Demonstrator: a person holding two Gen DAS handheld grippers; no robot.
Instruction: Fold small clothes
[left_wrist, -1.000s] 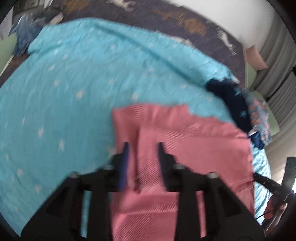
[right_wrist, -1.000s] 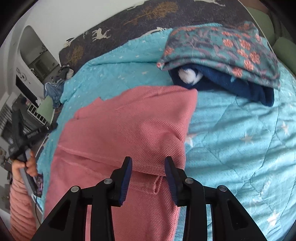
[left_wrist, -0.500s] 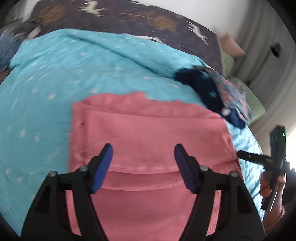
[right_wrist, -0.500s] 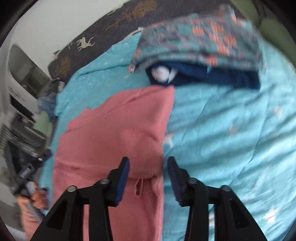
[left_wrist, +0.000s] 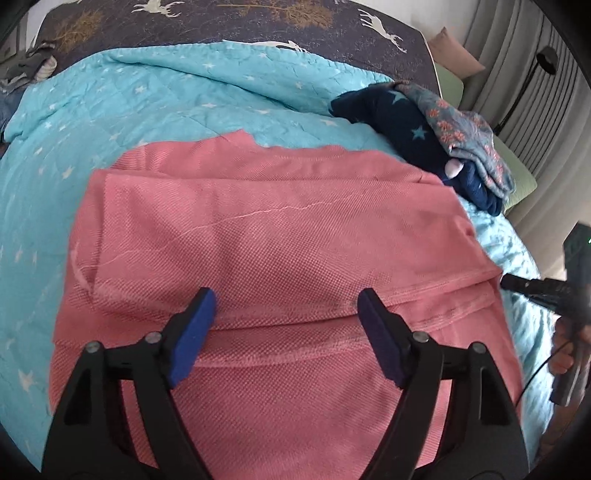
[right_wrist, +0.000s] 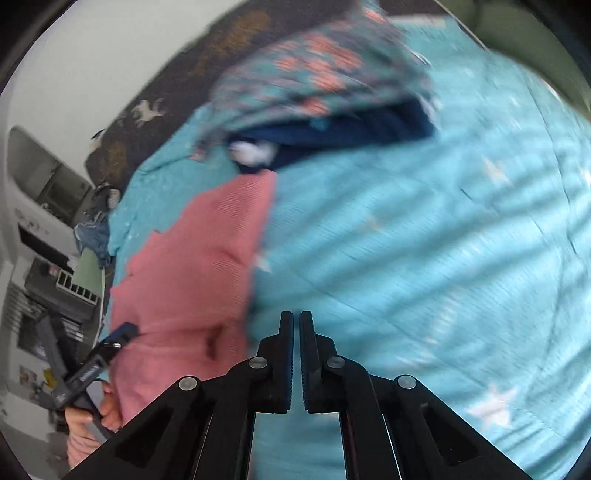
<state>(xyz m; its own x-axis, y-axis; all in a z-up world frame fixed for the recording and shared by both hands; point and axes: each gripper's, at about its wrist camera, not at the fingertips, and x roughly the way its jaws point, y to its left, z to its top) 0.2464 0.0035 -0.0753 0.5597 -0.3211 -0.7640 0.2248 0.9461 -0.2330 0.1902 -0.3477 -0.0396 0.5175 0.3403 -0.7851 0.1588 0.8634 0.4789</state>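
Right wrist view motion-blurred; pink garment (left_wrist: 280, 236) cut off below, floral cloth (right_wrist: 317, 74) smeared

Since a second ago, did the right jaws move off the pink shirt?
Yes. The right gripper slid right, off the pink shirt, and now sits shut over the blue star blanket.

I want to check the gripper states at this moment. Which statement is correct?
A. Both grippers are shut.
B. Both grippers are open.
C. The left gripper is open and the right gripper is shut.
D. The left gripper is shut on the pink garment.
C: the left gripper stands wide open over the pink garment, while the right gripper has its fingers nearly together over the turquoise quilt, with nothing between them.
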